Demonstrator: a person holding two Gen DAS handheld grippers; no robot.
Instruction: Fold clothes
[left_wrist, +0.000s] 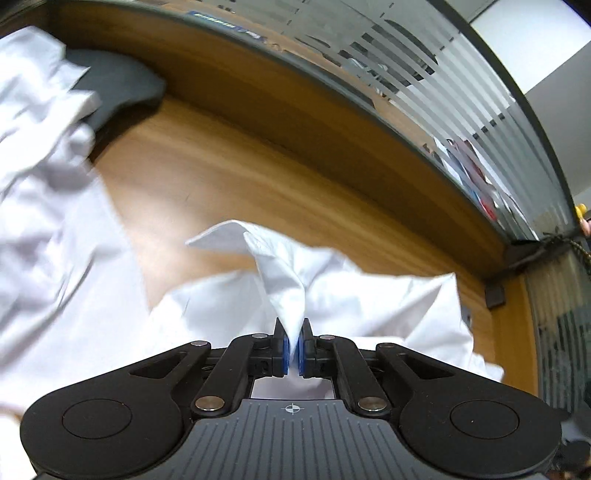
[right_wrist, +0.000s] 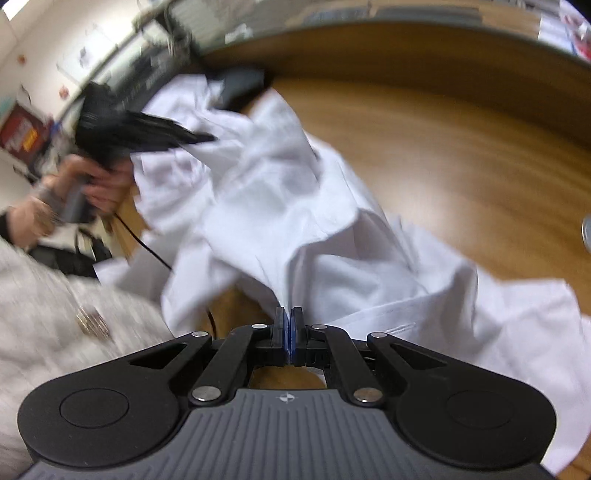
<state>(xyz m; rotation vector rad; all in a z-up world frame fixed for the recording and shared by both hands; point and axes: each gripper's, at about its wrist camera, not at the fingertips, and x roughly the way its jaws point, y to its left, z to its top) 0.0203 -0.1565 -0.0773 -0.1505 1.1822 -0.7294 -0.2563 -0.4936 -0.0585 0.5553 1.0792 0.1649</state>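
A white shirt (left_wrist: 369, 295) lies crumpled across the wooden table (left_wrist: 221, 166). In the left wrist view a raised fold of it runs up into my left gripper (left_wrist: 294, 325), whose blue pads are shut on the cloth. More of the shirt (left_wrist: 44, 206) spreads at the left. In the right wrist view the white shirt (right_wrist: 280, 206) stretches from my right gripper (right_wrist: 289, 314), shut on a pinched edge, away to my left gripper (right_wrist: 207, 138), a black shape held in a hand (right_wrist: 103, 184) at the upper left.
A dark garment (left_wrist: 122, 85) lies partly under the shirt at the table's far side, the same dark garment (right_wrist: 240, 86) showing in the right view. A glass partition with frosted stripes (left_wrist: 443, 81) runs behind the table. A grey-sweatered torso (right_wrist: 37, 295) and a thin cable (right_wrist: 147, 247) are at the left.
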